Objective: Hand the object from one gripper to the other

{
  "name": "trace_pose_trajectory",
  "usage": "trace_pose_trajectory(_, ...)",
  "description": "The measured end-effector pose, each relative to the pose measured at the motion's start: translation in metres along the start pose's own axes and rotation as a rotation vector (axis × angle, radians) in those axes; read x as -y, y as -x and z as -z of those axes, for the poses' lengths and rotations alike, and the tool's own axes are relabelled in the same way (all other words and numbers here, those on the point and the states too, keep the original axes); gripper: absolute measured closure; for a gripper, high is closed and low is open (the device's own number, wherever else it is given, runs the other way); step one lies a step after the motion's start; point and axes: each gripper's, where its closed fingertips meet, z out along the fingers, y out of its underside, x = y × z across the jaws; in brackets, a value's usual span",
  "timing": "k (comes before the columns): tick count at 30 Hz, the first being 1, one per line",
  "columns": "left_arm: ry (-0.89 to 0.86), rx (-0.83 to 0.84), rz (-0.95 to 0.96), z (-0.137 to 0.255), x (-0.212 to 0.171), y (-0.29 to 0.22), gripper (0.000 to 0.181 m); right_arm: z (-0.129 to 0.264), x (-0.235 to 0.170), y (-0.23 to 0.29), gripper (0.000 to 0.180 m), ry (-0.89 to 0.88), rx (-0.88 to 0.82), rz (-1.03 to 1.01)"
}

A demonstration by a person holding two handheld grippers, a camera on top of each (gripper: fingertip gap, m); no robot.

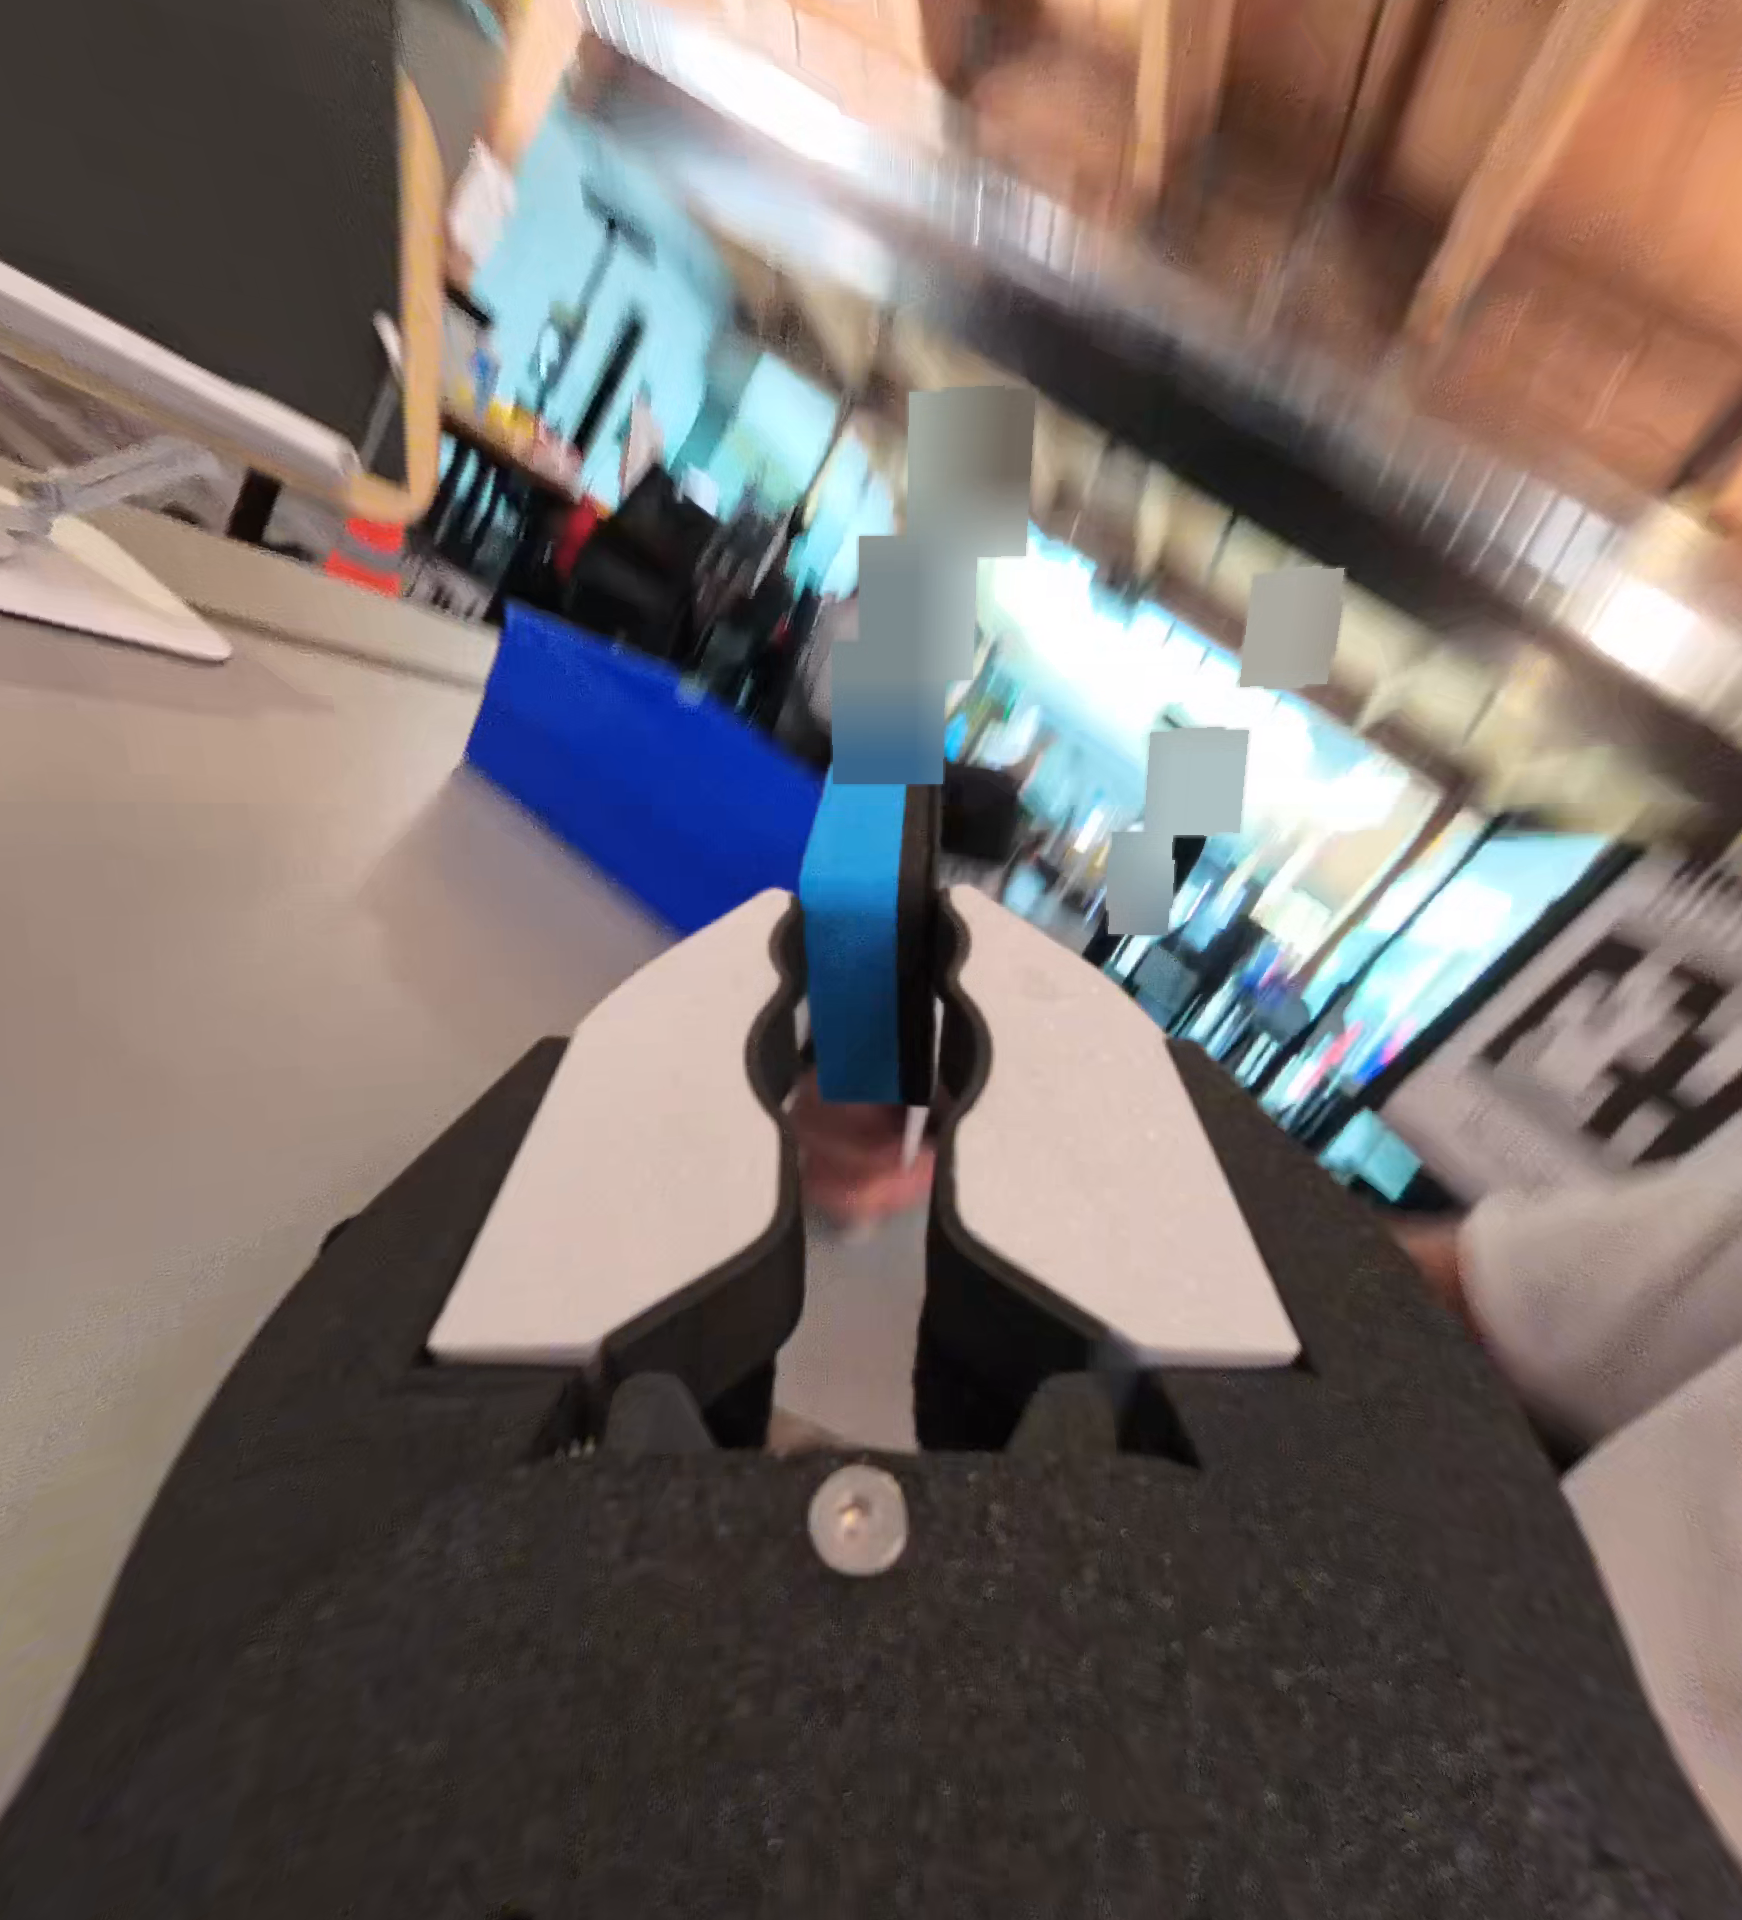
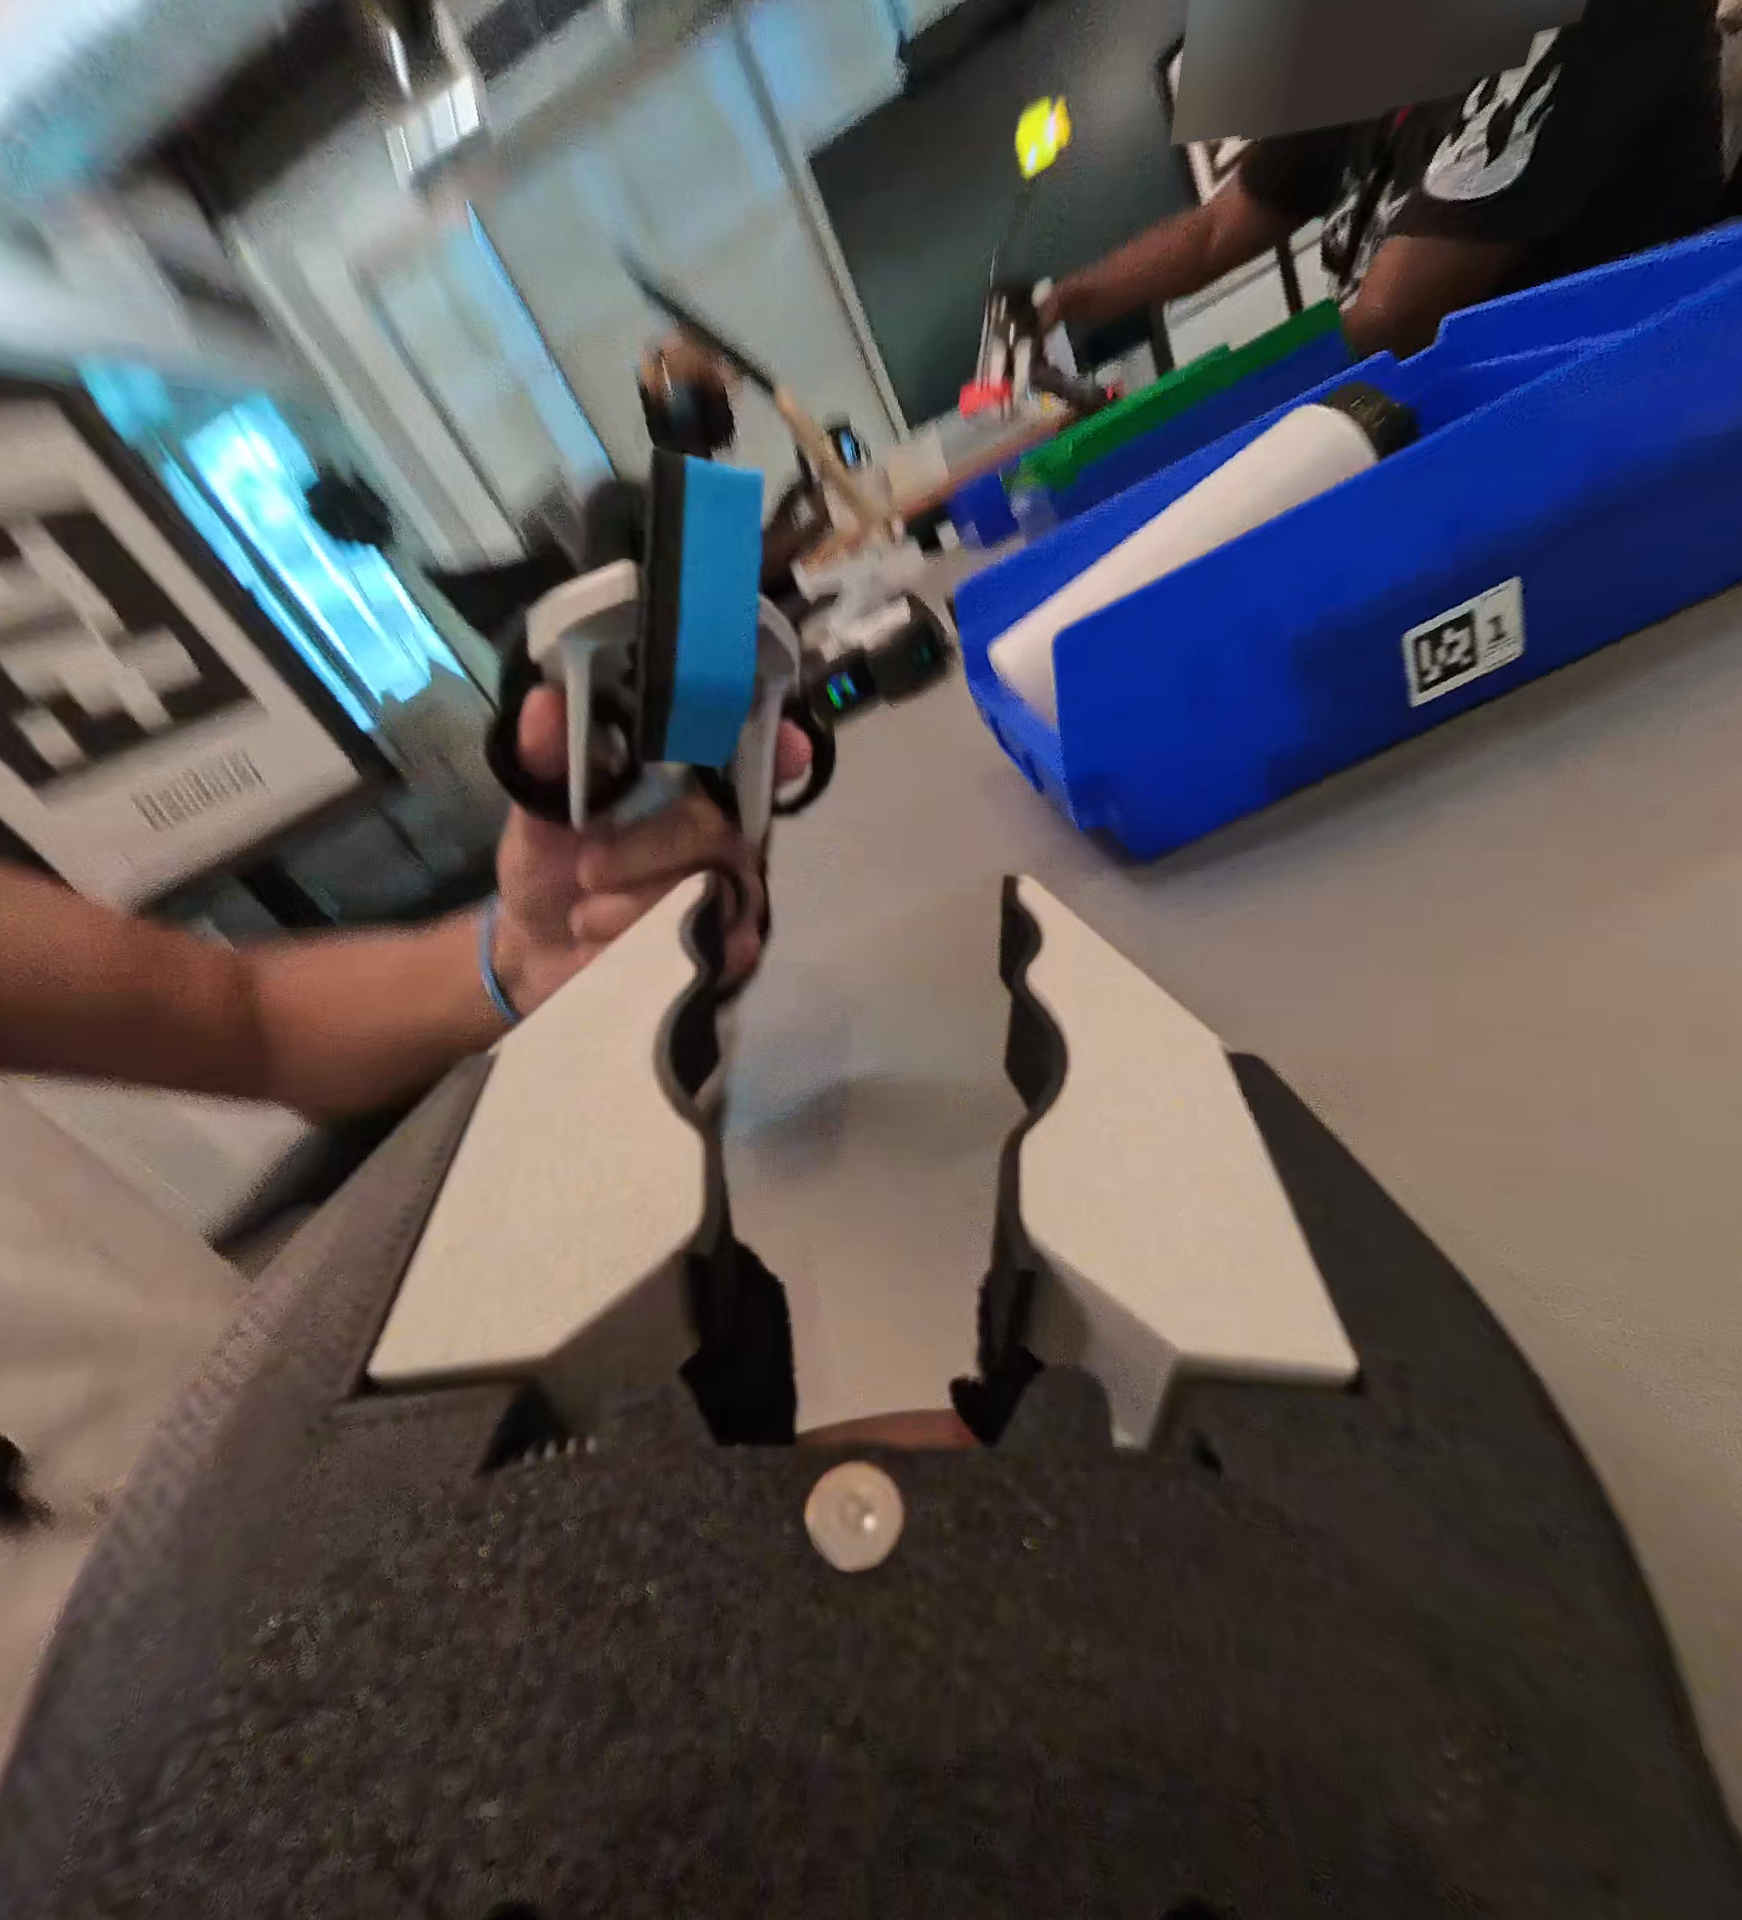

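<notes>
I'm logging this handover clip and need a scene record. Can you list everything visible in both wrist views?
Blue-and-black foam block: one, blue face with black backing, upright between the left gripper's fingers, above the table.
Blue plastic bin: one, on the grey table, far right in the right view.
White cylindrical bottle with dark cap: one, lying inside the bin.
Green flat item: one, behind the bin; kind unclear.
Grey table: one, under everything.
White laptop stand: one, far left on the table.
Another person: one, dark shirt, background.
Left gripper: white fingers, shut on the block.
Right gripper: white fingers, open, empty.
</notes>
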Motion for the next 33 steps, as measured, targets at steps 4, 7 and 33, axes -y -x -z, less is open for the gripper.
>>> trace_pose_trajectory(4,-0.162,0.003,0.111,0.009,0.016,0.013,0.159,-0.027,0.014,0.019,0.119,-0.201,0.060,-0.146)
trace_pose_trajectory(7,-0.213,0.003,0.137,0.009,0.019,0.016,0.159,-0.041,0.027,0.035,0.121,-0.385,0.109,-0.287)
trace_pose_trajectory(33,0.361,0.009,-0.456,0.019,-0.054,0.030,0.096,-0.009,-0.034,0.005,0.159,0.216,0.215,-0.929)
